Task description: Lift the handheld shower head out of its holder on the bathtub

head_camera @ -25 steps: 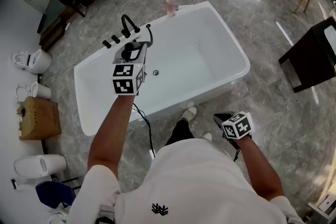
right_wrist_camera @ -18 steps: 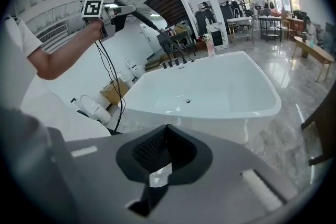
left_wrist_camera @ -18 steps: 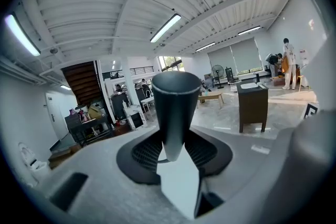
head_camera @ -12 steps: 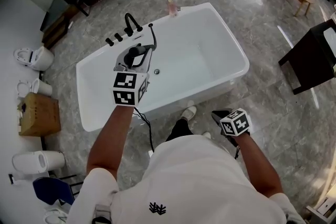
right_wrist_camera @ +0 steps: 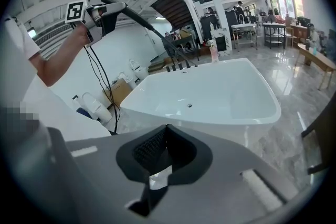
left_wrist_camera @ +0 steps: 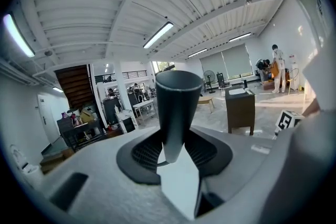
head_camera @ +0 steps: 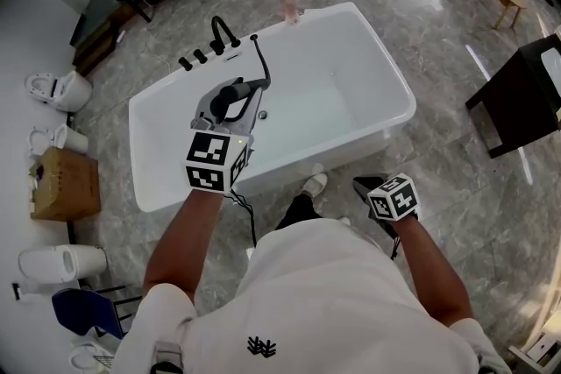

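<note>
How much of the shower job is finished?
Done: the shower head is out of its holder, up over the bathtub, with its hose trailing back to the rim by the taps. In hand: the left tool is shut on its handle. Left: nothing much that shows; the right tool hangs shut and empty by the person's side.

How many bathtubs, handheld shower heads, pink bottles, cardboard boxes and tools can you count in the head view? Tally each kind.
bathtub: 1
handheld shower head: 1
pink bottle: 1
cardboard box: 1
tools, left tool and right tool: 2
Total: 6
</note>
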The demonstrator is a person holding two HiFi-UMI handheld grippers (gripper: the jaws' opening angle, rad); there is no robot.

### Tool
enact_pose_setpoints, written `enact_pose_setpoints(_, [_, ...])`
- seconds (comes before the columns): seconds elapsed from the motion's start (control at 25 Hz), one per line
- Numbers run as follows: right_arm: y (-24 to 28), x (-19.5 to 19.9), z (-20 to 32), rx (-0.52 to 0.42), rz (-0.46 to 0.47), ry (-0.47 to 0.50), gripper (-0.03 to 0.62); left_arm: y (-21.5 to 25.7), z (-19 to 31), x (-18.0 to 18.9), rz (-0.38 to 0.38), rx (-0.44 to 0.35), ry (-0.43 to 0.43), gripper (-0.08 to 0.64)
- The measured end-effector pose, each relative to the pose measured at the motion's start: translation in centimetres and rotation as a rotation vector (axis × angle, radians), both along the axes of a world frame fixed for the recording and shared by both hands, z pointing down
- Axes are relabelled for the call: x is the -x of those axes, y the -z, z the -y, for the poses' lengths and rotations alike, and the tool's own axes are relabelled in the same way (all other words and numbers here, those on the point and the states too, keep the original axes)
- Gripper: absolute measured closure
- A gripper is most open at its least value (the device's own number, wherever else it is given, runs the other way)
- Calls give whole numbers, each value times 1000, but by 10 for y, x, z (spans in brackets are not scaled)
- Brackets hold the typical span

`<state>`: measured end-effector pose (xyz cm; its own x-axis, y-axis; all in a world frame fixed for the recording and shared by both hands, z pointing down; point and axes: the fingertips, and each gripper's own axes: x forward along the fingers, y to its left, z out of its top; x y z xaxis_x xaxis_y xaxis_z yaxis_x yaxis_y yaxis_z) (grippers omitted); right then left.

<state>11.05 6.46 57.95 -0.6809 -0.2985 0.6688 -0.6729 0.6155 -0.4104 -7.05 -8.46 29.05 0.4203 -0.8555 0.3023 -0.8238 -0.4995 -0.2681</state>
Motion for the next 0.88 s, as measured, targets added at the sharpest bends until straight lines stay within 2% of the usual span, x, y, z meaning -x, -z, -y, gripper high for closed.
enact_pose_setpoints(0.52, [6, -3, 0, -21, 19, -8, 578, 6, -33, -25, -19, 13, -66, 422])
enact_pose_setpoints(0.88, [10, -6, -3, -29, 18, -15, 578, 2, -39, -26, -12, 19, -68, 422])
